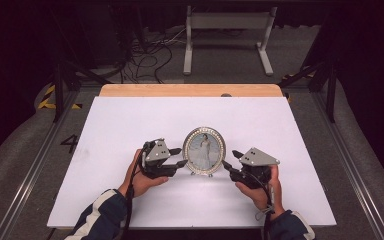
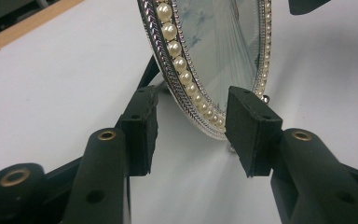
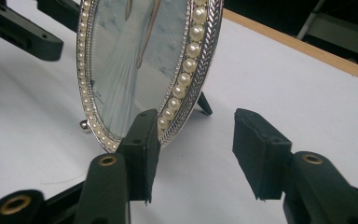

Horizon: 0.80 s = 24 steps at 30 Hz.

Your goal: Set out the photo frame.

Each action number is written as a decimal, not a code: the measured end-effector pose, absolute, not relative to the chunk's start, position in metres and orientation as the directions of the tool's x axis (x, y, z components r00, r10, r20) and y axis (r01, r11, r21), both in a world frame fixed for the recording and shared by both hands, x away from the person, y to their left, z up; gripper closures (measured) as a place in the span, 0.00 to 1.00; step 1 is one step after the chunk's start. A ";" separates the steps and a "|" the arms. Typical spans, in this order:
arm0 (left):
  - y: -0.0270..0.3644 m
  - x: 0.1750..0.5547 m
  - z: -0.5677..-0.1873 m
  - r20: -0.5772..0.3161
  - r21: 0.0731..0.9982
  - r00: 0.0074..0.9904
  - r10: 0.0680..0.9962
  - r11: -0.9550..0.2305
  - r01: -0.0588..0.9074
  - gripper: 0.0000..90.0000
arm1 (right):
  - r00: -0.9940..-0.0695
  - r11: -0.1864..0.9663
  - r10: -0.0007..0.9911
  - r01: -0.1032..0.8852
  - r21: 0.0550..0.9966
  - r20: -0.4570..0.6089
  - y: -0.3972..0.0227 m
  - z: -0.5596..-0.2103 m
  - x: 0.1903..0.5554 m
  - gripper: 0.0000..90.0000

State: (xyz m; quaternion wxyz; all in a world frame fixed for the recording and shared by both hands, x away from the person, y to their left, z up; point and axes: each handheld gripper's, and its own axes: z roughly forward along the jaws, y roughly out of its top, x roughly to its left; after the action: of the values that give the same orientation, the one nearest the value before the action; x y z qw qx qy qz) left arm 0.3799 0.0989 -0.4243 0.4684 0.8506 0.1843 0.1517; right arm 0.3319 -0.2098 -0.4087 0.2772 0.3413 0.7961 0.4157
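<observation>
Two grippers flank one oval picture frame [image 1: 204, 151] on the white table cover [image 1: 130, 125], and I watch them from the high view with the frame standing upright near the middle of the table, toward my near edge. The frame has a silver rim set with pearls and holds a picture of a figure in a long pale dress. It rests on small ball feet, and a dark prop leg shows behind it in the right gripper view.

My left gripper [image 1: 179, 157] sits just left of the frame, held in the left hand [image 1: 141, 181]. Its jaws stand apart, and in the left gripper view the frame's lower pearl rim [image 2: 200, 100] lies between the two pads; I cannot tell whether either pad touches it.

My right gripper [image 1: 231, 160] sits just right of the frame, held in the right hand [image 1: 260, 192]. Its jaws are spread too. In the right gripper view the frame's rim [image 3: 182, 88] rises just behind the left pad, while the right pad stands well clear over bare white cover.

Both forearms come in from the near edge in dark sleeves with pale stripes. Beyond the white cover, a strip of the wooden tabletop [image 1: 190, 90] shows along the far side, and a white metal stand [image 1: 228, 35] and loose cables [image 1: 147, 57] lie on the floor farther off.
</observation>
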 end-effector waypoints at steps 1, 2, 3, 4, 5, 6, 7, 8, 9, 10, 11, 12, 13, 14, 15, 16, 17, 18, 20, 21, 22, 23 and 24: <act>0.101 0.378 -0.424 0.091 0.853 0.885 0.457 -0.494 0.167 0.60 | -0.614 0.428 0.772 0.312 0.848 -0.164 -0.210 -0.409 0.332 0.54; 0.103 0.378 -0.424 0.096 0.852 0.885 0.456 -0.497 0.164 0.58 | -0.617 0.441 0.768 0.310 0.842 -0.174 -0.210 -0.409 0.332 0.52; 0.105 0.376 -0.423 0.107 0.850 0.881 0.460 -0.503 0.159 0.58 | -0.618 0.448 0.765 0.310 0.838 -0.180 -0.210 -0.410 0.331 0.51; 0.107 0.375 -0.423 0.114 0.847 0.880 0.461 -0.508 0.156 0.58 | -0.621 0.459 0.760 0.307 0.834 -0.190 -0.211 -0.411 0.331 0.50; 0.109 0.374 -0.423 0.118 0.846 0.879 0.462 -0.511 0.155 0.57 | -0.626 0.466 0.756 0.305 0.830 -0.194 -0.212 -0.411 0.330 0.49; 0.112 0.373 -0.423 0.120 0.845 0.877 0.465 -0.511 0.156 0.56 | -0.626 0.469 0.755 0.306 0.829 -0.195 -0.213 -0.412 0.330 0.48; 0.112 0.373 -0.423 0.120 0.845 0.877 0.465 -0.511 0.156 0.55 | -0.625 0.473 0.755 0.306 0.826 -0.201 -0.214 -0.412 0.329 0.47; 0.116 0.371 -0.423 0.131 0.840 0.874 0.467 -0.521 0.153 0.55 | -0.624 0.476 0.754 0.307 0.824 -0.203 -0.215 -0.413 0.329 0.46; 0.116 0.371 -0.423 0.131 0.840 0.874 0.467 -0.521 0.153 0.54 | -0.625 0.477 0.754 0.308 0.823 -0.204 -0.216 -0.413 0.329 0.45; 0.119 0.368 -0.424 0.137 0.835 0.872 0.470 -0.529 0.154 0.53 | -0.623 0.477 0.755 0.309 0.823 -0.204 -0.217 -0.413 0.329 0.45; 0.119 0.368 -0.424 0.137 0.835 0.872 0.470 -0.529 0.154 0.52 | -0.621 0.477 0.757 0.310 0.823 -0.204 -0.218 -0.413 0.329 0.44; 0.121 0.367 -0.424 0.141 0.833 0.870 0.472 -0.531 0.153 0.52 | -0.621 0.476 0.757 0.308 0.824 -0.205 -0.218 -0.413 0.329 0.43; 0.123 0.366 -0.424 0.146 0.831 0.869 0.474 -0.535 0.152 0.51 | -0.623 0.475 0.756 0.308 0.824 -0.203 -0.219 -0.413 0.329 0.43; 0.126 0.364 -0.424 0.149 0.830 0.866 0.477 -0.537 0.153 0.50 | -0.622 0.478 0.755 0.308 0.822 -0.206 -0.219 -0.413 0.329 0.42; 0.128 0.363 -0.424 0.156 0.827 0.865 0.477 -0.542 0.150 0.49 | -0.622 0.480 0.754 0.307 0.822 -0.208 -0.219 -0.413 0.329 0.42; 0.130 0.362 -0.424 0.161 0.824 0.863 0.479 -0.546 0.150 0.48 | -0.623 0.482 0.753 0.305 0.821 -0.210 -0.218 -0.413 0.329 0.41; 0.132 0.361 -0.425 0.162 0.823 0.862 0.480 -0.548 0.151 0.47 | -0.625 0.483 0.752 0.305 0.821 -0.210 -0.218 -0.413 0.329 0.41; 0.134 0.360 -0.425 0.165 0.821 0.860 0.483 -0.550 0.151 0.46 | -0.627 0.487 0.749 0.302 0.820 -0.214 -0.218 -0.413 0.329 0.40; 0.138 0.358 -0.426 0.173 0.816 0.857 0.486 -0.558 0.152 0.44 | -0.632 0.497 0.742 0.295 0.816 -0.223 -0.216 -0.413 0.329 0.38; 0.138 0.358 -0.426 0.173 0.816 0.857 0.486 -0.558 0.152 0.43 | -0.636 0.501 0.738 0.291 0.815 -0.226 -0.215 -0.413 0.328 0.38; 0.140 0.357 -0.426 0.179 0.811 0.855 0.486 -0.565 0.151 0.43 | -0.636 0.501 0.738 0.291 0.815 -0.226 -0.215 -0.413 0.328 0.38; 0.143 0.355 -0.427 0.188 0.807 0.851 0.491 -0.571 0.152 0.42 | -0.640 0.506 0.733 0.288 0.813 -0.230 -0.215 -0.414 0.328 0.37; 0.147 0.353 -0.427 0.194 0.800 0.850 0.489 -0.580 0.151 0.40 | -0.645 0.514 0.728 0.286 0.809 -0.234 -0.214 -0.415 0.328 0.37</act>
State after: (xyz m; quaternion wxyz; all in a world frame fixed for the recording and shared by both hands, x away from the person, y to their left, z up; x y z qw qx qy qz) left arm 0.3532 0.1468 -0.4275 0.4192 0.8657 0.1851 0.2017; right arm 0.3283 -0.2137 -0.4147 0.2870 0.3087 0.8213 0.3845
